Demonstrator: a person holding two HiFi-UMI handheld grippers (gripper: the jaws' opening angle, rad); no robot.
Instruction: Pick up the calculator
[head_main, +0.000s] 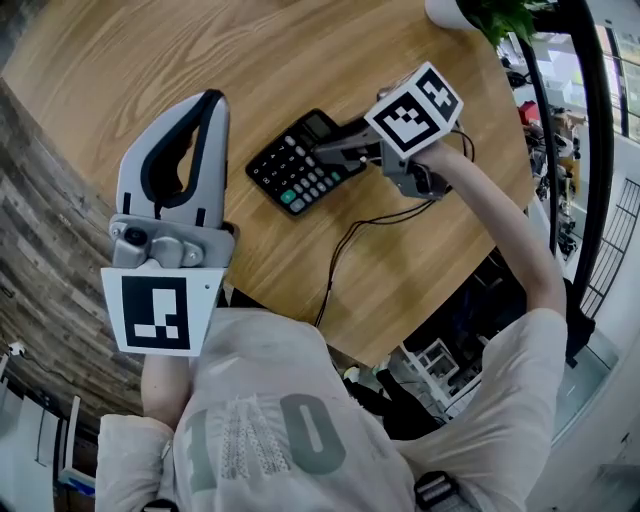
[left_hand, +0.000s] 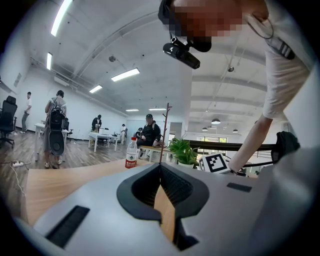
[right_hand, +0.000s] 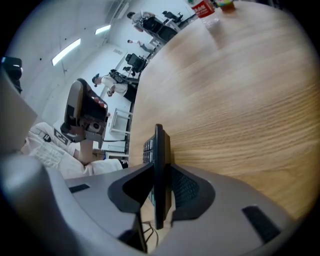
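On the desk (head_main: 190, 50): a black calculator (head_main: 295, 168) sits near the middle of the wooden top, keys facing up.
Right tool (head_main: 328, 152): clamped on the calculator's right end. In the right gripper view the calculator stands edge-on between the two pads, both pressing on it.
Lift: cannot tell whether the calculator is clear of the desk.
Left tool (head_main: 210, 100): over the desk's left part, well apart from the calculator, jaws together at the tips with nothing between them.
Cable (head_main: 345, 240): thin and dark, running from the right tool toward the near desk edge.
Far side: water bottle (left_hand: 131, 153) beside a potted plant (left_hand: 182, 151).
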